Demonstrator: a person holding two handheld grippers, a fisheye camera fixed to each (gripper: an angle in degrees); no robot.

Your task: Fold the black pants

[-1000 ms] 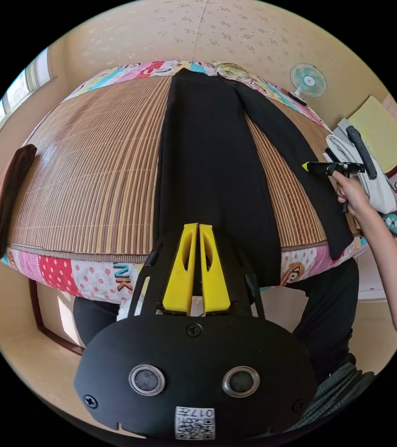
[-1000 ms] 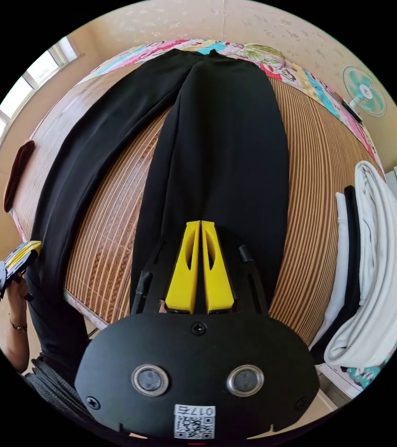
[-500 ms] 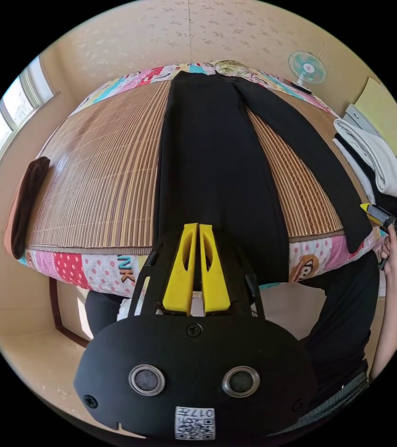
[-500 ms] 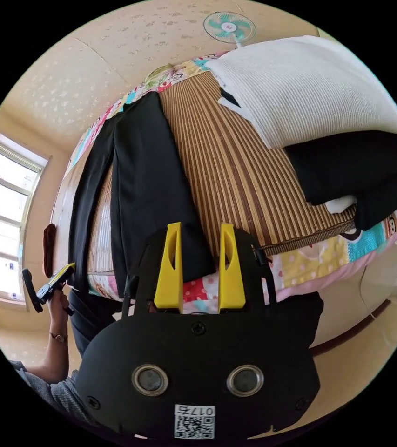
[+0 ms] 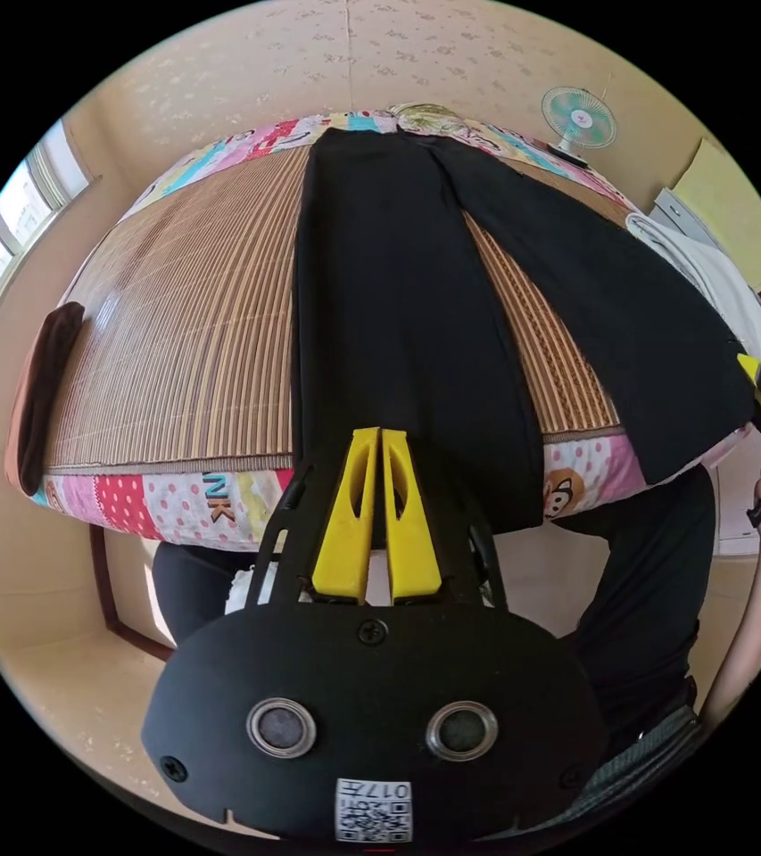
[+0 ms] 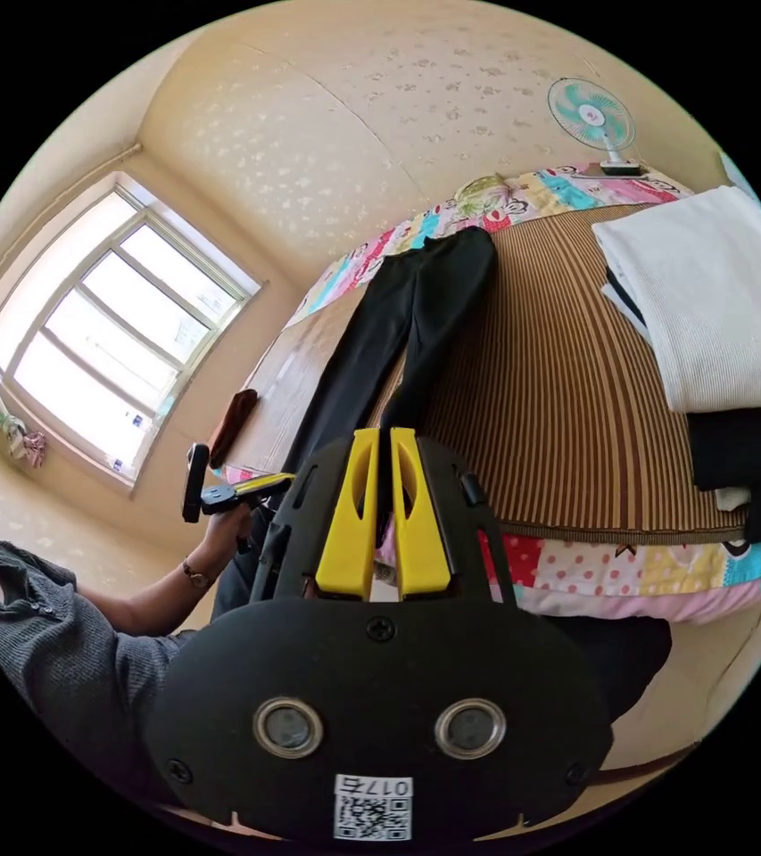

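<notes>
Jaws of the right gripper [image 6: 382, 513], apart earlier, now clamp the black pants [image 6: 416, 308] hem.

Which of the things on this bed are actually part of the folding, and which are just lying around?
Part of the job:
black pants spread on the mat
left gripper, shut on a leg hem
right gripper, shut on the other leg hem

Just lying about:
white folded knit cloth
dark folded garment under it
brown cushion
teal fan
</notes>
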